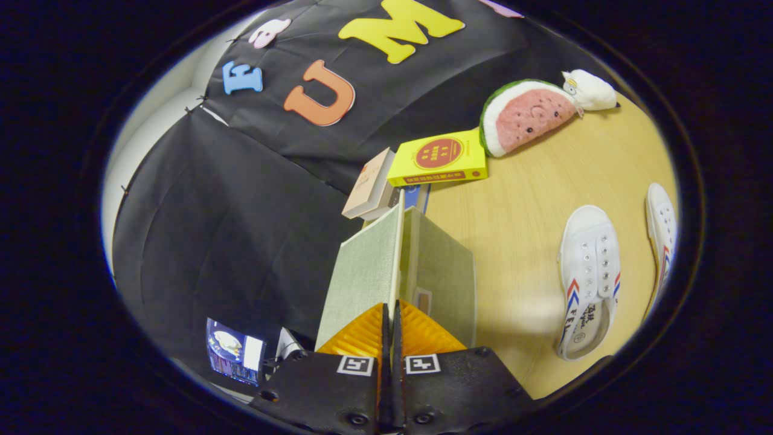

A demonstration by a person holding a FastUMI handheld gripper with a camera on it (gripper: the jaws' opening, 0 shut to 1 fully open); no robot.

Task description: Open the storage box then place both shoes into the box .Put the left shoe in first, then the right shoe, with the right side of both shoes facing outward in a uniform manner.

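Note:
My gripper point(391, 314) is shut on the thin edge of the storage box's lid point(365, 272), a grey-green fabric panel that stands raised between the orange fingers point(362, 332). The box's body point(444, 284) lies just past the fingers on the wooden table, next to the lid. Two white canvas shoes with red and blue stripes lie on the table off to the side of the box. The nearer shoe point(589, 278) shows its opening and laces. The farther shoe point(661, 232) is partly cut off.
Beyond the box stand a yellow box point(439, 158), a tan book point(369, 184) and a blue item point(415, 196). A watermelon plush point(524, 115) and a white plush point(590, 89) sit farther back. A lit screen point(234, 351) is beside the fingers. Bare table point(519, 205) lies between box and shoes.

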